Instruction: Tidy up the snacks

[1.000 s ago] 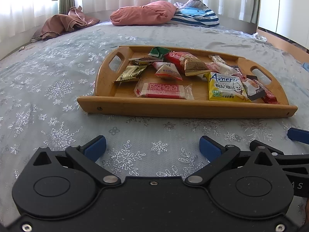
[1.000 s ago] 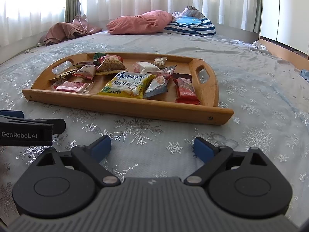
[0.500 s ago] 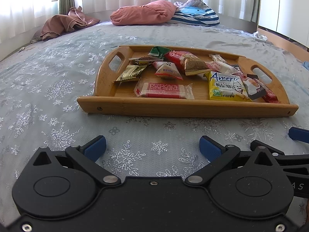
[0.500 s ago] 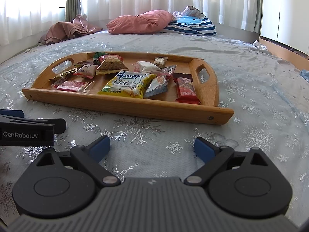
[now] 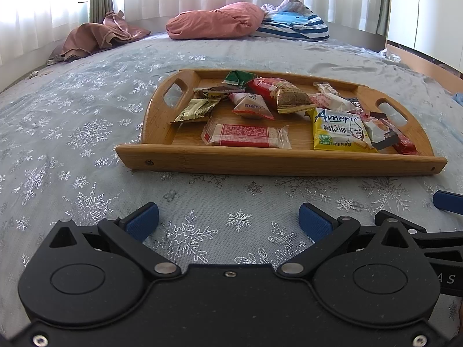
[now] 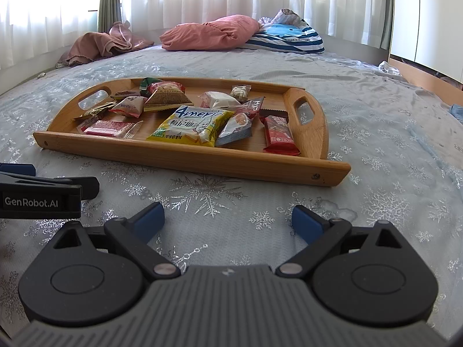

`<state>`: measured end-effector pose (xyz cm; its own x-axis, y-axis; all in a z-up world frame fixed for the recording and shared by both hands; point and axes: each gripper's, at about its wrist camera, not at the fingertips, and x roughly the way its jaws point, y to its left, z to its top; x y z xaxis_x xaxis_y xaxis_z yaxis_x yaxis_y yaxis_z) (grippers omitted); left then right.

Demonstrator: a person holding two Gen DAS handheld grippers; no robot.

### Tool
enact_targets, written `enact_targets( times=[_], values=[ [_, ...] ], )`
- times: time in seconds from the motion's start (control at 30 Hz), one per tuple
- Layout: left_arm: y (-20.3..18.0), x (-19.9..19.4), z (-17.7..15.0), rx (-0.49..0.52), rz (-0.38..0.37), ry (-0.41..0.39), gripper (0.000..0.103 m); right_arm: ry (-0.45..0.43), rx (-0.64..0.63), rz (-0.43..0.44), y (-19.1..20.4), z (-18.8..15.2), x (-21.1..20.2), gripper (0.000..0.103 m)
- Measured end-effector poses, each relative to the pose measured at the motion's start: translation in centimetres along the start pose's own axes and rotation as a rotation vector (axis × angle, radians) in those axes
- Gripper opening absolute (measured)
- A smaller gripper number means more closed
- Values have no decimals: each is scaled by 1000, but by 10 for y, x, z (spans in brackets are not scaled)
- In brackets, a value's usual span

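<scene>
A wooden tray [image 5: 277,163] with two handle cut-outs lies on a snowflake-patterned bedspread; it also shows in the right wrist view [image 6: 202,162]. It holds several snack packets, among them a yellow "Ameri" bag [image 5: 340,131] [image 6: 192,130], a clear-wrapped red wafer pack [image 5: 246,136] [image 6: 108,128] and a red bar [image 6: 279,134]. My left gripper [image 5: 228,221] is open and empty, low over the bedspread in front of the tray. My right gripper [image 6: 227,221] is open and empty, beside it on the right.
A pink pillow [image 5: 215,21] and a blue striped cushion [image 5: 292,24] lie at the far end of the bed, with a brown cloth [image 5: 98,39] at the far left. Curtains hang behind. A wooden bed edge [image 6: 425,79] runs along the right.
Both grippers have drifted very slightly; the tray and snacks have not moved and both grippers stay open.
</scene>
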<state>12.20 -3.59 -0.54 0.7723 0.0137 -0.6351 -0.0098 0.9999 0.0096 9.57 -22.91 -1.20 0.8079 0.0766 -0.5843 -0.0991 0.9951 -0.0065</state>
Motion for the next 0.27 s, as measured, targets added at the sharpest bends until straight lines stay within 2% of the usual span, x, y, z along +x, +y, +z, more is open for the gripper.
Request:
enact_targets(
  times=[0.27],
  values=[
    [0,0,0,0,1,-2,103,0,0,0,0,0,0,100]
  ],
)
